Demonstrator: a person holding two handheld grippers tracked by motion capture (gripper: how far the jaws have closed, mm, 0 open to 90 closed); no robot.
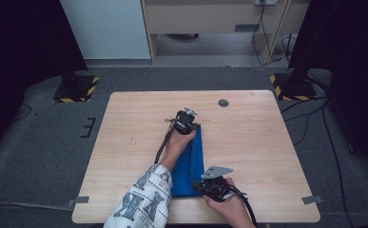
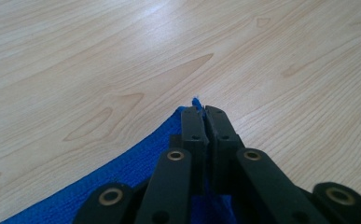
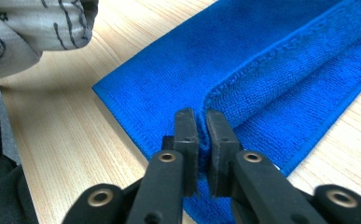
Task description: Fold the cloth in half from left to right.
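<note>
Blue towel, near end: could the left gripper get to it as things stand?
Probably not freely: the left gripper is shut on the blue towel's far corner, and the right gripper already pinches the near edge.

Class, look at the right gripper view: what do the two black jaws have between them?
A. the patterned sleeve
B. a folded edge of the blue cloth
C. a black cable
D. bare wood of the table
B: the right gripper has its jaws nearly together, pinching a folded edge of the blue cloth lying on the wooden table.
</note>
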